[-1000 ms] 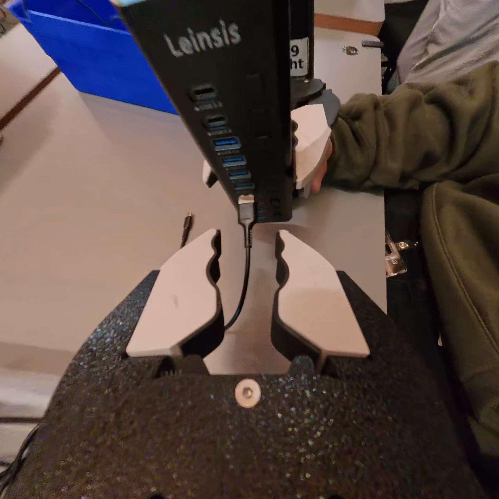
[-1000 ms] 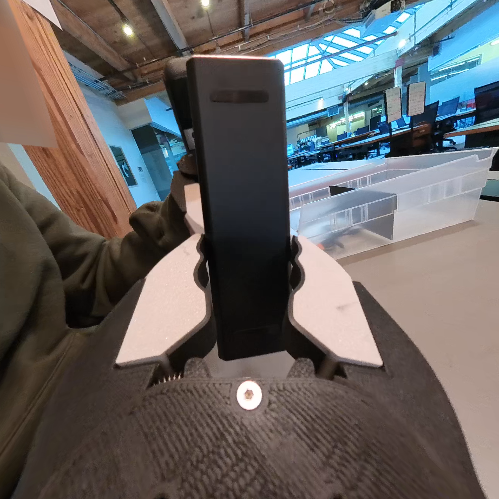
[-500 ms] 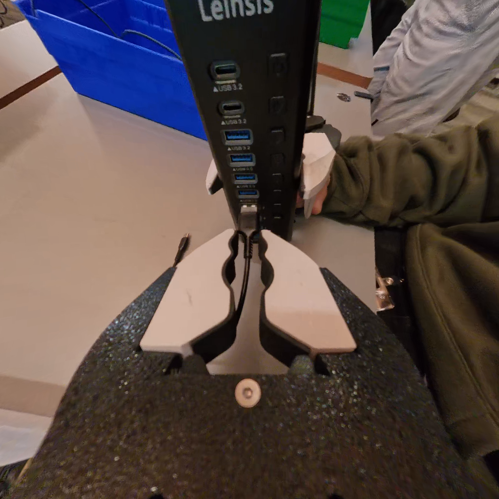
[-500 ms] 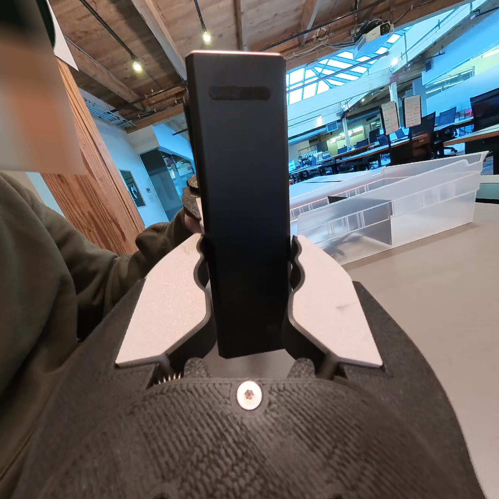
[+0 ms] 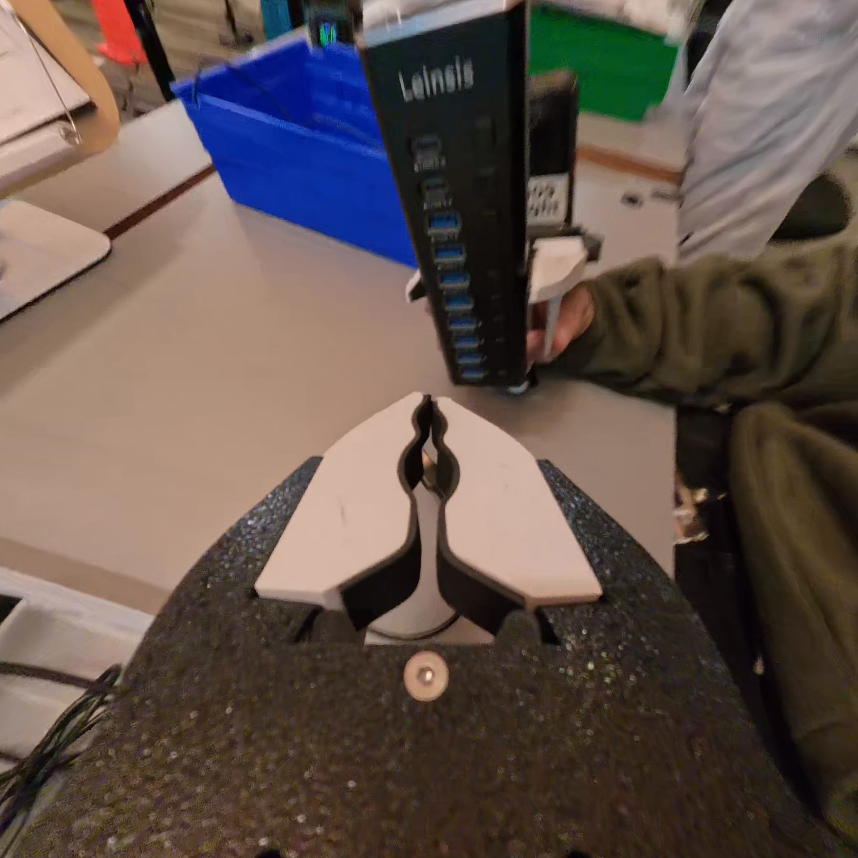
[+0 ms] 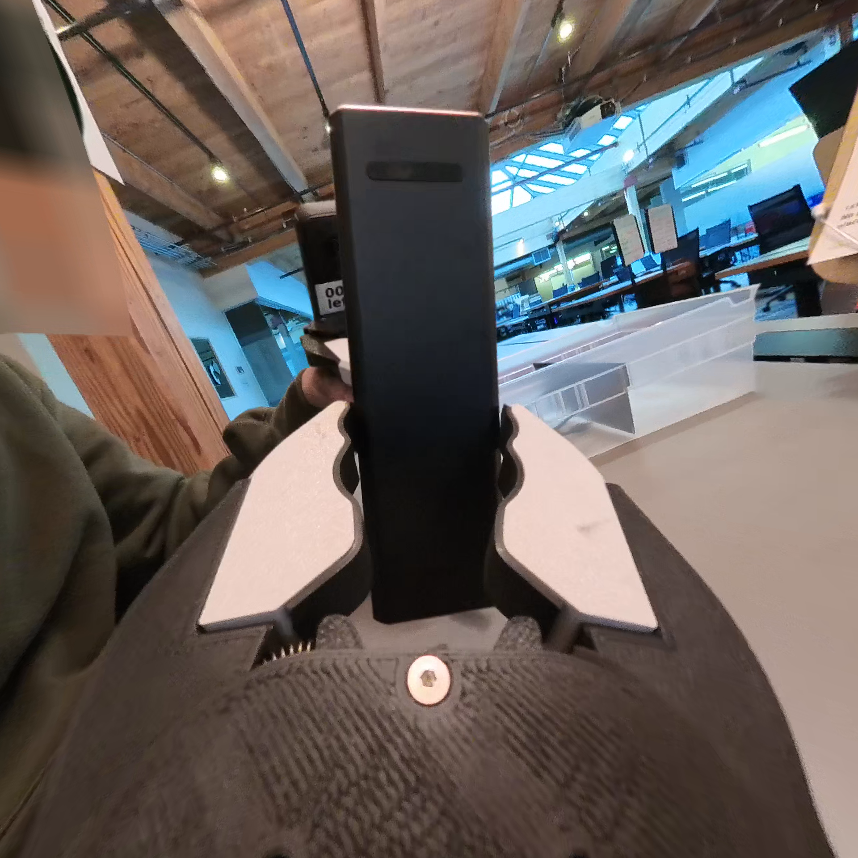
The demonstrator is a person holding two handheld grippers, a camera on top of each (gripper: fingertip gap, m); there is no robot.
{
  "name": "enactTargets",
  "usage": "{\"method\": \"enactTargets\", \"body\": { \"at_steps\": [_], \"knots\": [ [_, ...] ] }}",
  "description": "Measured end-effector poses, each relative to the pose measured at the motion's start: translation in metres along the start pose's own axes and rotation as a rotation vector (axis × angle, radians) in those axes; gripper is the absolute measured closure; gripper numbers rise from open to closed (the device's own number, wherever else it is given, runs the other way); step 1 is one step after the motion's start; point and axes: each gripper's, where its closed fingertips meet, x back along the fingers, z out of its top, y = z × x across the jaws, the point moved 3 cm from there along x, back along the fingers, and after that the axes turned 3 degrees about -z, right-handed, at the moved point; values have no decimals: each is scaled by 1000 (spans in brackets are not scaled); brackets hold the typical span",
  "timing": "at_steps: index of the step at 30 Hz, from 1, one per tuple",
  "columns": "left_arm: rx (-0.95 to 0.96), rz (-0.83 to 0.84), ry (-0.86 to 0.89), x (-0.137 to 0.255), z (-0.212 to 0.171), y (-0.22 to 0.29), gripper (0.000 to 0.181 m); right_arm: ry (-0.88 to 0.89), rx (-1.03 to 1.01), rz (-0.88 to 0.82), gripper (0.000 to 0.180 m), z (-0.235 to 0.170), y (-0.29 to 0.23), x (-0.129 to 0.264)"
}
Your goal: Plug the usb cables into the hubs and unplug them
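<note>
Grey table (image 5: 195,353) under both my grippers; blue bin (image 5: 297,153) at far side, clear plastic bin (image 6: 650,362) farther off in right wrist view. My right gripper (image 6: 425,413) clamps black USB hub (image 6: 418,353) by lower body, hub upright, port face toward my left gripper (image 5: 429,400). All visible ports on hub (image 5: 457,223) unoccupied. My left gripper: tips pressed together, near hub base but apart from it. Small metallic part visible in notch between fingers (image 5: 371,501); likely cable plug, cannot confirm.
</note>
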Motion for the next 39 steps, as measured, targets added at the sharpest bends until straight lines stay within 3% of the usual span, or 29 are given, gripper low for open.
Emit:
{"method": "enactTargets", "body": {
  "at_steps": [3, 7, 9, 12, 14, 22, 26, 39],
  "knots": [
    [-19, 26, 33, 1, 7, 3, 181, 2, 8, 25, 119, 0, -3, -1],
    [-37, 71, -107, -13, -14, -4, 180, 18, 1, 33, 119, 1, -3, 0],
    [-36, 89, -28, -24, -4, -3, 156, 14, 18, 47, 119, 0, -6, -1],
    [-8, -7, 300, -32, 39, 23, 118, -41, 71, 46, 119, -7, -12, -8],
    [48, -7, 381, -35, 49, 27, 114, -87, 111, 45, 119, -13, -16, -14],
    [-129, -44, 184, -39, 34, 39, 120, -273, 266, 46, 120, -37, -29, -30],
    [-129, -63, 152, -43, 26, 38, 120, -155, 231, 60, 120, -28, -31, -31],
    [-112, -132, 139, -43, 20, 39, 120, -239, 243, 55, 119, -37, -32, -35]
  ]
}}
